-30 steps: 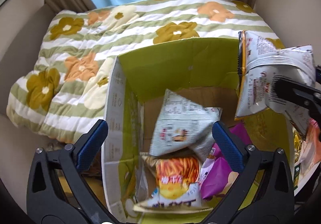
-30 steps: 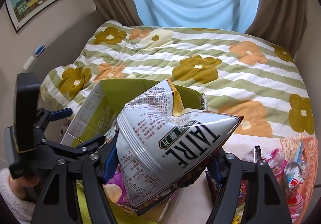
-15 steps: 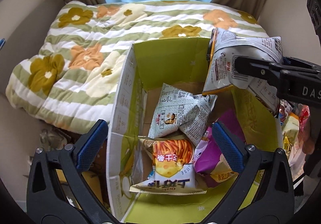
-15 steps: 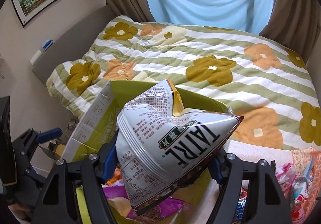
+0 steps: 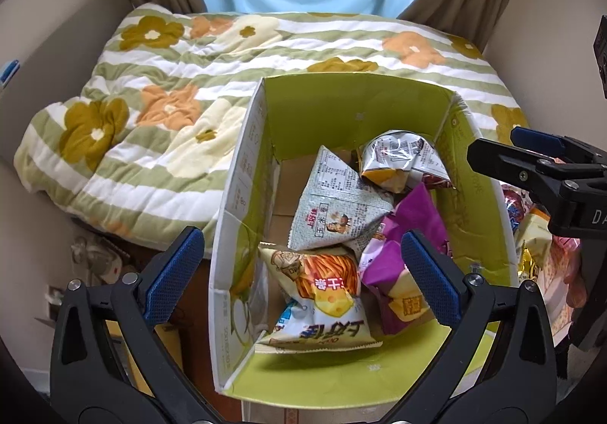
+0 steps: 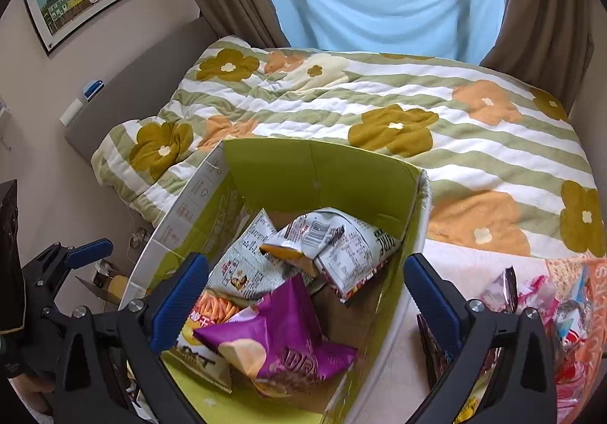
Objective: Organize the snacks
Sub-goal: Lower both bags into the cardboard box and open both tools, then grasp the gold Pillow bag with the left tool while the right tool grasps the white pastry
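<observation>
Right wrist view: our right gripper stands wide with nothing between its pads; its jaws have just been opening. The white bag lies in the box, at the far end on top of the other snacks. We judge this drop as done. Our left gripper also stands wide and empty above the box. Next, the right gripper must go to the pile beside the box and close on one bag.

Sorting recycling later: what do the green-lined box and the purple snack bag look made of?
The green-lined box: apparently corrugated cardboard, matte; brown bare floor, creased flaps. The purple snack bag: seemingly thin plastic film, glossy, going by its crinkles and sheen; any foil lining can't be seen.
</observation>
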Tool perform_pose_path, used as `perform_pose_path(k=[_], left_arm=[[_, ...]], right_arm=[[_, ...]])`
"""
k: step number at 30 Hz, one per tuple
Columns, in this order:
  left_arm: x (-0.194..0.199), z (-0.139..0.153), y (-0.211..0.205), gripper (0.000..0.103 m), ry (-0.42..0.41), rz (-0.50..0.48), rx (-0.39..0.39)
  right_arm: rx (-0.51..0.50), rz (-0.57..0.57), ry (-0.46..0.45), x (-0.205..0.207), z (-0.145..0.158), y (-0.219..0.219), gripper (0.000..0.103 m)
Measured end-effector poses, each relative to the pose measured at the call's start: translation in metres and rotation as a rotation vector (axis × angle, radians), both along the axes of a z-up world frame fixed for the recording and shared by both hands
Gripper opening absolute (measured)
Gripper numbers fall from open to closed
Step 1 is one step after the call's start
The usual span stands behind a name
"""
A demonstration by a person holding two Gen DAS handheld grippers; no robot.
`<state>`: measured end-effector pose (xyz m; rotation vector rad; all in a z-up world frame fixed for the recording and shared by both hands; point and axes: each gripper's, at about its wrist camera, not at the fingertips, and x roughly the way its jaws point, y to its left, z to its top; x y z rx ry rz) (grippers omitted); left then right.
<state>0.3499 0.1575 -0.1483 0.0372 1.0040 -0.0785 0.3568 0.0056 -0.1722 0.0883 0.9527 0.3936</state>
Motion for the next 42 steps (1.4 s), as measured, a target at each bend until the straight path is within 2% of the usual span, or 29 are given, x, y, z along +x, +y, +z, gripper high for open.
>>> perform_pose_path(k=[9, 13, 20, 26, 33, 37, 42], left_arm=[[-0.019, 0.021, -0.011, 0.103, -0.062, -0.079, 0.004], [-0.026, 0.025, -0.025, 0.103, -0.072, -0.156, -0.031], [-0.040, 0.026, -0.070, 0.103, -0.091, -0.268, -0.088], [-0.064, 0.037, -0.125, 0.103, -0.111, -0.335, -0.082], [-0.094, 0.041, -0.192, 0.103, -0.081, -0.338, -0.116], [-0.109, 0.026, -0.238, 0.103, -0.040, -0.346, -0.090], [-0.118, 0.000, -0.278, 0.103, 0.002, -0.371, -0.085]], right_arm=[[0.004, -0.086, -0.057, -0.037, 0.021, -0.007, 0.102], [-0.005, -0.156, -0.070, -0.059, 0.028, -0.019, 0.102], [-0.050, -0.273, -0.093, -0.101, 0.035, -0.062, 0.102], [-0.049, -0.345, -0.121, -0.138, 0.043, -0.116, 0.102], [-0.063, -0.334, -0.113, -0.179, 0.046, -0.180, 0.102], [-0.102, -0.304, -0.095, -0.202, 0.037, -0.215, 0.102], [-0.143, -0.248, -0.056, -0.223, 0.011, -0.248, 0.102]])
